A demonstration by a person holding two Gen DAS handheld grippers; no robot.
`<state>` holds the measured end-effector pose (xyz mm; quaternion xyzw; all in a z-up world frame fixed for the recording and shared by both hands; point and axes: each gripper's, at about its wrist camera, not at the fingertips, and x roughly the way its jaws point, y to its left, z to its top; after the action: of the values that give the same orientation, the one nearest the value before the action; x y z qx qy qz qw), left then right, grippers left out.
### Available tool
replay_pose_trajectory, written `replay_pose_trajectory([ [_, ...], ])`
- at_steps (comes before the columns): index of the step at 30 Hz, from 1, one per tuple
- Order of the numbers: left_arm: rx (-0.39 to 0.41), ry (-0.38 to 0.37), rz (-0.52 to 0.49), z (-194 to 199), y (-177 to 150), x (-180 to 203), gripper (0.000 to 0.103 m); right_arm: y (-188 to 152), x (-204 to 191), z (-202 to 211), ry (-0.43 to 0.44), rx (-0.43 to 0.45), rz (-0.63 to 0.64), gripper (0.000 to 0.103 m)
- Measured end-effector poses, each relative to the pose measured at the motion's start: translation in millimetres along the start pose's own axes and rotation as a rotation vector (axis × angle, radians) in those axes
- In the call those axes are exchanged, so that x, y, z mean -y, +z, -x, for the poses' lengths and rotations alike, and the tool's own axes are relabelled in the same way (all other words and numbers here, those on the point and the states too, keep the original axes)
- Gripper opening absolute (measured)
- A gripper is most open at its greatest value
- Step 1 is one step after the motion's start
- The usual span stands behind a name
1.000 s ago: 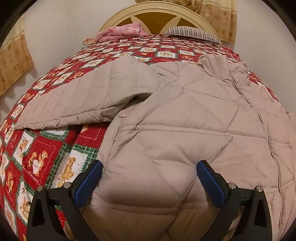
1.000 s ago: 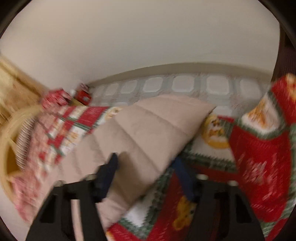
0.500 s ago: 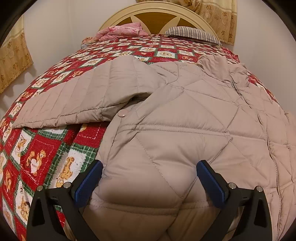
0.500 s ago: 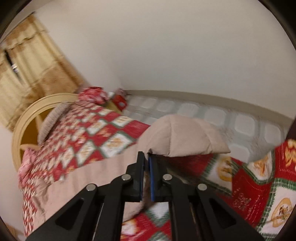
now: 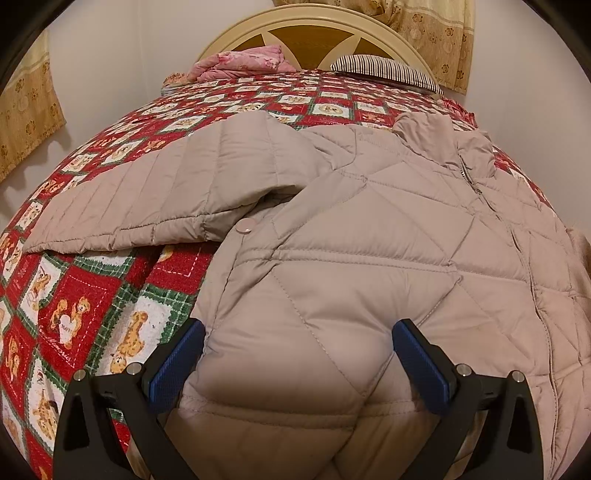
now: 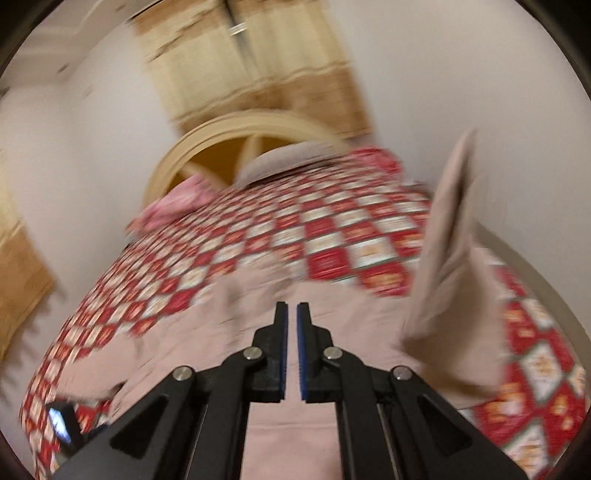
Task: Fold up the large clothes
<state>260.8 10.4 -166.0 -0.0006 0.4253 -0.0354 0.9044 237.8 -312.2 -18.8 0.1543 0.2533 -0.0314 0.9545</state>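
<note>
A beige quilted puffer jacket (image 5: pixel 362 236) lies spread on a bed, its left sleeve (image 5: pixel 147 199) stretched out to the left. My left gripper (image 5: pixel 295 354) is open, its blue pads straddling the jacket's hem without pinching it. In the blurred right wrist view the jacket (image 6: pixel 280 369) lies below my right gripper (image 6: pixel 292 321), whose jaws are nearly together with a thin empty gap. The right sleeve (image 6: pixel 454 266) stands up in the air to the right of that gripper, apart from its fingers.
The bed has a red, white and green patchwork quilt (image 5: pixel 74 306). A cream headboard (image 5: pixel 306 26), a pink bundle (image 5: pixel 243 64) and a striped pillow (image 5: pixel 384 70) are at the far end. Curtains (image 5: pixel 26 107) hang on the walls.
My right gripper closed on the right sleeve, then swung over towards the jacket's body. The sleeve is now out of its jaws, up at the right. The left gripper stayed still.
</note>
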Motion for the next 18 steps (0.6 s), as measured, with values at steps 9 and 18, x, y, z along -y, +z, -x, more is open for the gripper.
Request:
replay_pose_trajectory([
  [9, 0.003, -0.022, 0.013, 0, 0, -1, 0.102, -78, -91, -87, 0.260, -0.241, 0.061, 0.011],
  [18, 0.001, -0.029, 0.015, -1, 1, -3, 0.102, -52, -60, -52, 0.002, -0.086, 0.171, 0.100],
])
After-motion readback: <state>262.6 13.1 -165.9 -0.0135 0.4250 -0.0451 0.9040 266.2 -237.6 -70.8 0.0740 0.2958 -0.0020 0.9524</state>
